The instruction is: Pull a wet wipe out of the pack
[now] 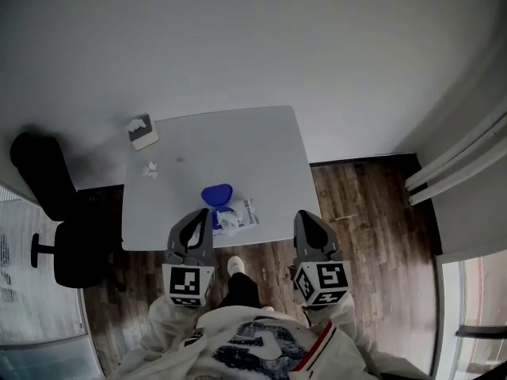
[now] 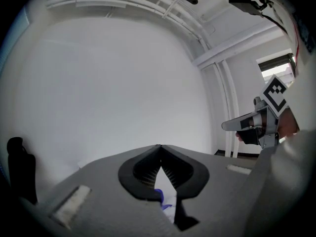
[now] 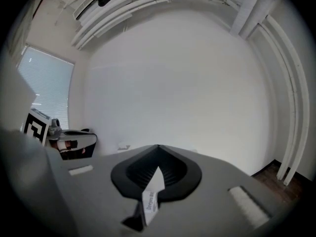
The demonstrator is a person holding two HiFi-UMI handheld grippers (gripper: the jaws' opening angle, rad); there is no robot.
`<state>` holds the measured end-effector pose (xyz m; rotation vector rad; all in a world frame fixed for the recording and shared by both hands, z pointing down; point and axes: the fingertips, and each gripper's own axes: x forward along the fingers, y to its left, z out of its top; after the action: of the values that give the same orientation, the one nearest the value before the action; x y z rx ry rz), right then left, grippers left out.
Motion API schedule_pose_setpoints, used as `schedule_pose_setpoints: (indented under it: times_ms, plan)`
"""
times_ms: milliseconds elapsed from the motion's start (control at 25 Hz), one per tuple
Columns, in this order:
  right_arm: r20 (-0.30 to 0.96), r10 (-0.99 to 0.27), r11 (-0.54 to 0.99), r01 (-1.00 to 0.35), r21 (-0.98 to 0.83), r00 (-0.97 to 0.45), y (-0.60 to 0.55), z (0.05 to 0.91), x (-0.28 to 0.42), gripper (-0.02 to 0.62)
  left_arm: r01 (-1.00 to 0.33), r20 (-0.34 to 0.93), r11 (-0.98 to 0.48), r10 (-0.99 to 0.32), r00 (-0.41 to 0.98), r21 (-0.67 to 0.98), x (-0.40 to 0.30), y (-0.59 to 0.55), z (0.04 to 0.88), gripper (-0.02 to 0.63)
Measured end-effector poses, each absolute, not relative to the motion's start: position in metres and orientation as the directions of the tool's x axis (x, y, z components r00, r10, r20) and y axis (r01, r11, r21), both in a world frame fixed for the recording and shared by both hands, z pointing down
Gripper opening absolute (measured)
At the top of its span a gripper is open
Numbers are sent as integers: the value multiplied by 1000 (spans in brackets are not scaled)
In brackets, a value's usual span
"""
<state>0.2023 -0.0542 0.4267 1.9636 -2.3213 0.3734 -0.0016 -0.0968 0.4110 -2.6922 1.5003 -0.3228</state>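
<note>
The wet wipe pack lies near the front edge of the pale grey table. Its blue lid is flipped open, and a white wipe sticks up from the opening. My left gripper hovers just left of the pack with its jaws closed tip to tip; the blue lid and white wipe show below through the slit. My right gripper is over the table's front right corner, apart from the pack, also shut. A strip of white printed surface shows through its slit.
A small box stands at the table's far left corner, with crumpled white bits near it. A black office chair stands to the left. There are white pipes on the right and wooden floor around. My shoe shows below the table.
</note>
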Motion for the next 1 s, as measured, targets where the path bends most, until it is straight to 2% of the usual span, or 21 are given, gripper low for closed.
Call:
schedule_pose_setpoints:
  times_ms: [480, 1000]
  plan:
    - [242, -954, 153, -982, -113, -177, -151, 425, 158, 6, -855, 174, -509, -855, 488, -100, -58, -185, 419, 5]
    - [254, -955, 149, -988, -39, -154, -206, 411, 130, 6, -836, 136, -545, -834, 535, -56, -69, -238, 417, 6]
